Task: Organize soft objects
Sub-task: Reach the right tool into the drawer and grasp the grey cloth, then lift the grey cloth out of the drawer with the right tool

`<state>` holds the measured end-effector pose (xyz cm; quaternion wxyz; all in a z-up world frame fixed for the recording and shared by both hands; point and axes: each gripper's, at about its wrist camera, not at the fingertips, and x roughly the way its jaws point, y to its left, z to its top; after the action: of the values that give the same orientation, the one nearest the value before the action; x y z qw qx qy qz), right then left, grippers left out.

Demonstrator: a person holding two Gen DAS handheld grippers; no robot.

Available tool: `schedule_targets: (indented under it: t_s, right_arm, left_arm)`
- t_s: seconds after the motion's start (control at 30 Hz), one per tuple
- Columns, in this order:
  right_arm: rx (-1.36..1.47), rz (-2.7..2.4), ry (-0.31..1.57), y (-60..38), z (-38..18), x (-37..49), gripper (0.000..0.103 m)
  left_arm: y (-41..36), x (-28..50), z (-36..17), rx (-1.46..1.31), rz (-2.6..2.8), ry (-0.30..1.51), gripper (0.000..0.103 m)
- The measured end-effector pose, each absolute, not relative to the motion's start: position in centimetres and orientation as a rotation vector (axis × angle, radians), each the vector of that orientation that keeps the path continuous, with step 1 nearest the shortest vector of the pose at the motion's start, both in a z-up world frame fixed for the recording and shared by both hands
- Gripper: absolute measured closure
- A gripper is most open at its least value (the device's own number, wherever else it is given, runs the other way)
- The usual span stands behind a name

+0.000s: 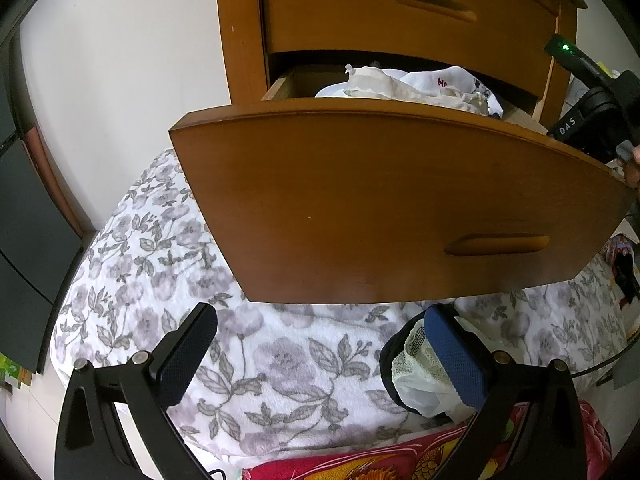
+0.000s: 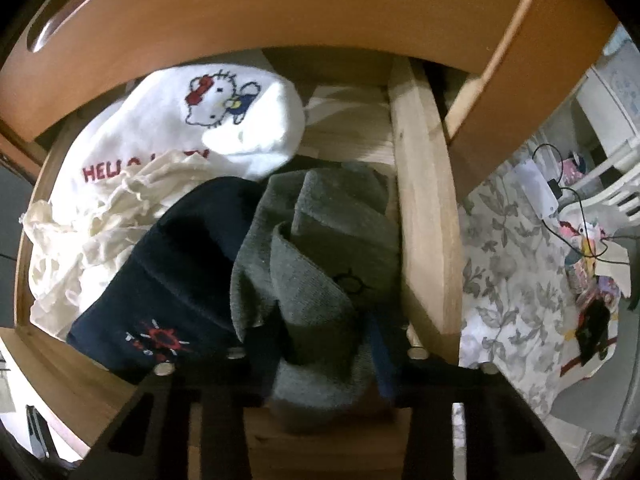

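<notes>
The lower wooden drawer (image 1: pixel 400 200) is pulled out over the bed. In the right wrist view it holds a white Hello Kitty sock (image 2: pixel 224 120), a cream lace garment (image 2: pixel 92 232), a navy sock (image 2: pixel 180 280) with a red emblem and a bunched grey sock (image 2: pixel 320 264). My right gripper (image 2: pixel 320 348) points steeply down into the drawer, shut on the grey sock; one blue pad (image 2: pixel 382 360) shows against it. My left gripper (image 1: pixel 322 312) hangs open below the drawer front. A white lace and navy garment (image 1: pixel 416 376) lies on the blanket against its right finger.
A grey-flowered white blanket (image 1: pixel 168 280) covers the bed, with a red patterned cloth (image 1: pixel 360 460) at the near edge. The upper drawer (image 1: pixel 400 8) is closed. A dark cabinet (image 1: pixel 28 220) stands at the left. Cables and small clutter (image 2: pixel 588 240) lie to the drawer's right.
</notes>
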<state>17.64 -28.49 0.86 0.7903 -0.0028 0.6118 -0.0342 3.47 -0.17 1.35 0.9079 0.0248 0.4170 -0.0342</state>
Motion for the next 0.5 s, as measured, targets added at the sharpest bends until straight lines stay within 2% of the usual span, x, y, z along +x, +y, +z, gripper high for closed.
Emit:
schedule_targets:
  t_s: [0.17, 0.23, 0.5]
  right_arm:
    - [0.023, -0.084, 1.274, -28.9, 1.6, 16.6, 0.085]
    - [0.029, -0.09, 1.259, -28.9, 2.0, 16.3, 0.088]
    - [0.052, -0.114, 1.191, -29.0, 4.5, 14.9, 0.091]
  left_arm:
    - [-0.1, 3.5, 1.3, 0.046, -0.071, 0.866, 0.0]
    - [0.0, 3.5, 1.3, 0.042, -0.07, 0.867, 0.0]
    - [-0.3, 3.5, 1.3, 0.056, -0.064, 0.866, 0.0]
